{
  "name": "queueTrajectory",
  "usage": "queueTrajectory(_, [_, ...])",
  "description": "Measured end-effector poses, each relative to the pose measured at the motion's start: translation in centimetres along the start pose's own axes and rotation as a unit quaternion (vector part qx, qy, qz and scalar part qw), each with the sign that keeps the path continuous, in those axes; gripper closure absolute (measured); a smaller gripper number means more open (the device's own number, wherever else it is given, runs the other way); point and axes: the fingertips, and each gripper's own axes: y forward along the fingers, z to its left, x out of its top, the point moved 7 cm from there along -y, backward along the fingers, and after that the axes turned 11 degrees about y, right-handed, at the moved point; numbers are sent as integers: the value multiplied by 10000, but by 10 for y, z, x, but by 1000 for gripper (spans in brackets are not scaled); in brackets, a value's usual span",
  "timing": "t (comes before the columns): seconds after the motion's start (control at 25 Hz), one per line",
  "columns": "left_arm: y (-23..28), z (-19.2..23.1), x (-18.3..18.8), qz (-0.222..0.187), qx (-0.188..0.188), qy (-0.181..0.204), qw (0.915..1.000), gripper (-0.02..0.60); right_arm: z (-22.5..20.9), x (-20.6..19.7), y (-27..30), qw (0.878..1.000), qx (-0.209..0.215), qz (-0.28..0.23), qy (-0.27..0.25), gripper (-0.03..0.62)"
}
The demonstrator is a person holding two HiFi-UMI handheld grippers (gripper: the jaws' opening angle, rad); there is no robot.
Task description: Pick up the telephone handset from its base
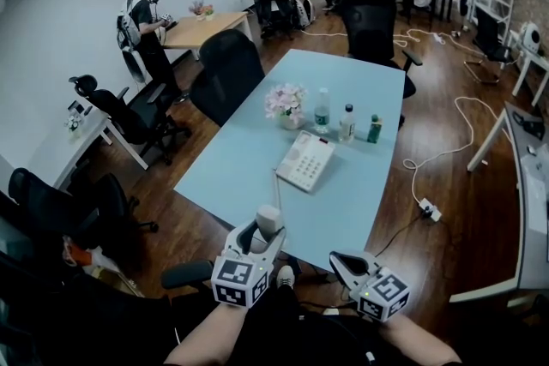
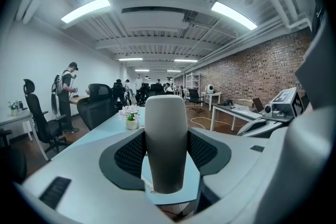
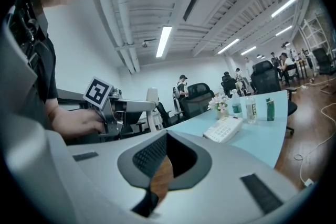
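The white telephone handset [image 1: 269,217] stands upright between the jaws of my left gripper [image 1: 264,237], just off the near end of the light blue table [image 1: 257,150]. In the left gripper view the handset [image 2: 166,139] fills the gap and both pads press its sides. Its base, a white desk phone [image 1: 305,160] with a keypad, lies on the table further in, and a thin cord [image 1: 276,184] runs from it toward the handset. My right gripper [image 1: 341,261] hovers to the right of the left one, shut with nothing in it [image 3: 166,139]. The phone base [image 3: 223,129] lies ahead of it.
Behind the phone stand a pot of flowers [image 1: 286,105], two clear bottles [image 1: 322,111] and a green bottle [image 1: 374,129]. Black office chairs [image 1: 227,73] surround the table. A power strip [image 1: 429,208] and cables lie on the wooden floor at right. People stand and sit at the back.
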Motion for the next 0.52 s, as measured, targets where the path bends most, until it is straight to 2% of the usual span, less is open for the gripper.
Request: queueTrajectory(0.52, [10, 7, 2, -15, -35, 13, 10000, 345, -4, 6, 8, 10000, -46, -31, -65, 582])
